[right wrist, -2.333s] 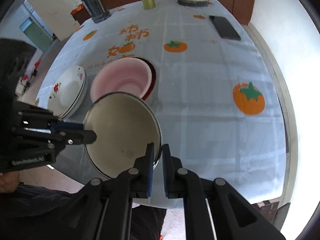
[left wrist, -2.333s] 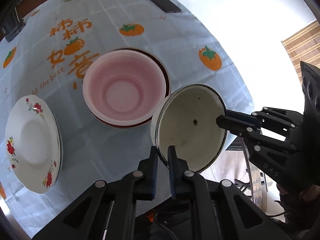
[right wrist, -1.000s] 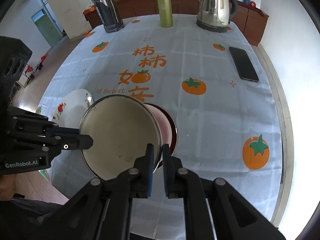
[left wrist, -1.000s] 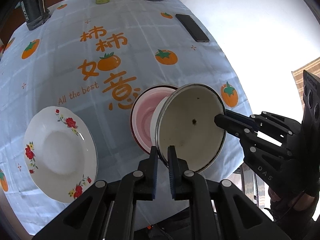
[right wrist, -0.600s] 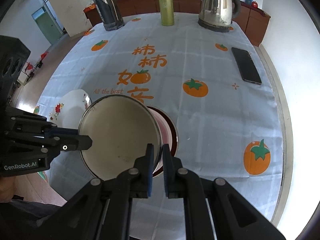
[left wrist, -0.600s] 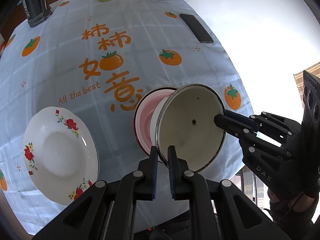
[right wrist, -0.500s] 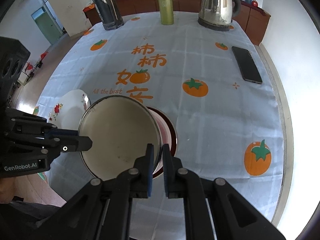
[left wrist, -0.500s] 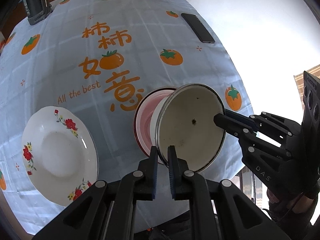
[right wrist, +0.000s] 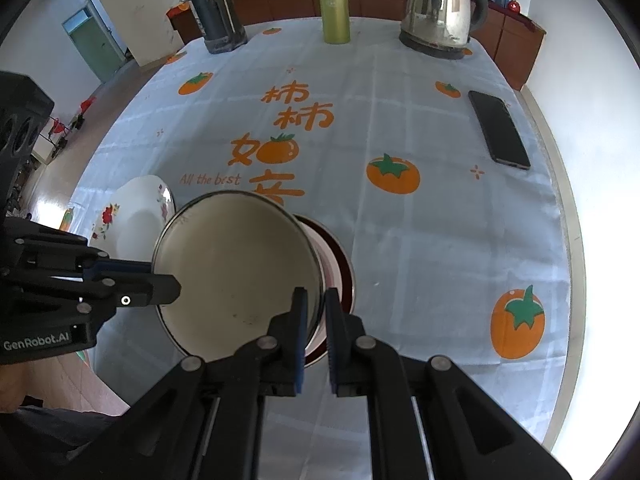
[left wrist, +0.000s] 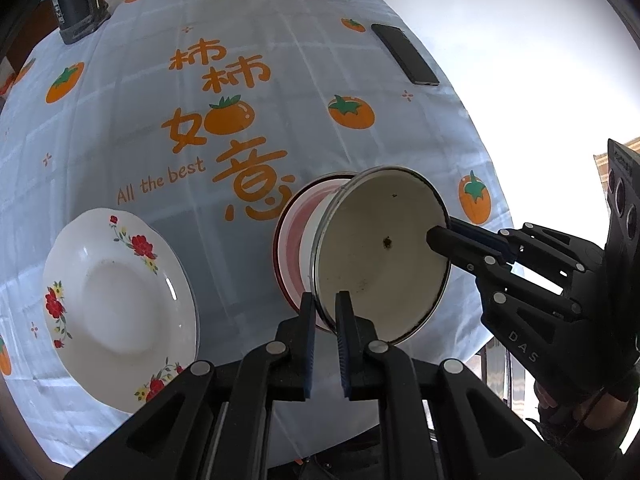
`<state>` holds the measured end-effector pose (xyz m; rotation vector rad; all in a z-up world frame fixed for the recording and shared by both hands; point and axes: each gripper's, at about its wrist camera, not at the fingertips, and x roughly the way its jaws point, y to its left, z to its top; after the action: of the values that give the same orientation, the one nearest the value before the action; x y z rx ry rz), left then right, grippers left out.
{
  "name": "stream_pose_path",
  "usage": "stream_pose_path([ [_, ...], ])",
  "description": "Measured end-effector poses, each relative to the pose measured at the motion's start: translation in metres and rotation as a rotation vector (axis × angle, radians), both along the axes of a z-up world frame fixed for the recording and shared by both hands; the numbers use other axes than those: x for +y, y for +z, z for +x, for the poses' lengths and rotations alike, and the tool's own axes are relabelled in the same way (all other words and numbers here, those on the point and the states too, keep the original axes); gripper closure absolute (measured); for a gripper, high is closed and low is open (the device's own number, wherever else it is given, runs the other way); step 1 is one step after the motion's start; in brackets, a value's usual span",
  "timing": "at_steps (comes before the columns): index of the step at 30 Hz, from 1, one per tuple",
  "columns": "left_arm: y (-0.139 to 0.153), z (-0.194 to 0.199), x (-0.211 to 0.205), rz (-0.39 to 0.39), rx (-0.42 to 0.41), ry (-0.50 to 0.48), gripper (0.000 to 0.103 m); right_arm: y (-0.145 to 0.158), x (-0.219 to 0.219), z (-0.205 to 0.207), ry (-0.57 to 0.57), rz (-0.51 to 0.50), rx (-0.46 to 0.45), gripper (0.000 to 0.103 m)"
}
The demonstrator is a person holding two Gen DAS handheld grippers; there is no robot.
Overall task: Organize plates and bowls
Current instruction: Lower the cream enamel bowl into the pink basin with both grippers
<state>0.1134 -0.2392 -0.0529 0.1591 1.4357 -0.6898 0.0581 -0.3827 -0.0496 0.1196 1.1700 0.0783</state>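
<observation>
A white enamel bowl [left wrist: 380, 256] with a dark rim is held in the air, tilted. My left gripper [left wrist: 323, 304] is shut on its near rim and my right gripper [right wrist: 316, 300] is shut on the opposite rim. The bowl [right wrist: 236, 268] hangs just above a pink bowl [left wrist: 298, 236] that sits in a dark red dish [right wrist: 346, 276] on the table. A white plate with red flowers [left wrist: 116, 304] lies to the left; it also shows in the right wrist view [right wrist: 136, 208].
The table has a pale blue cloth with orange fruit prints [right wrist: 394, 174]. A black phone [right wrist: 498, 134] lies at the right edge. A steel kettle [right wrist: 438, 8], a green flask [right wrist: 334, 6] and a dark flask [right wrist: 216, 10] stand at the far edge.
Both grippers have lifted the enamel bowl and carried it over the pink bowl, with the view pulling back from the table. In the last half second it barely moved.
</observation>
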Motion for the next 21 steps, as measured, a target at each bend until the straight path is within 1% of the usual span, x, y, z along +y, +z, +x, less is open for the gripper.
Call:
stream_pose_path([
  [4,-0.004,0.001,0.000,0.001,0.013,0.006,0.092,-0.003,-0.001,0.001,-0.003,0.004,0.006,0.094],
  [21,-0.008,0.002,-0.002,0.015,0.017,0.004,0.092,-0.014,-0.001,0.009,0.004,0.003,0.029,0.094],
])
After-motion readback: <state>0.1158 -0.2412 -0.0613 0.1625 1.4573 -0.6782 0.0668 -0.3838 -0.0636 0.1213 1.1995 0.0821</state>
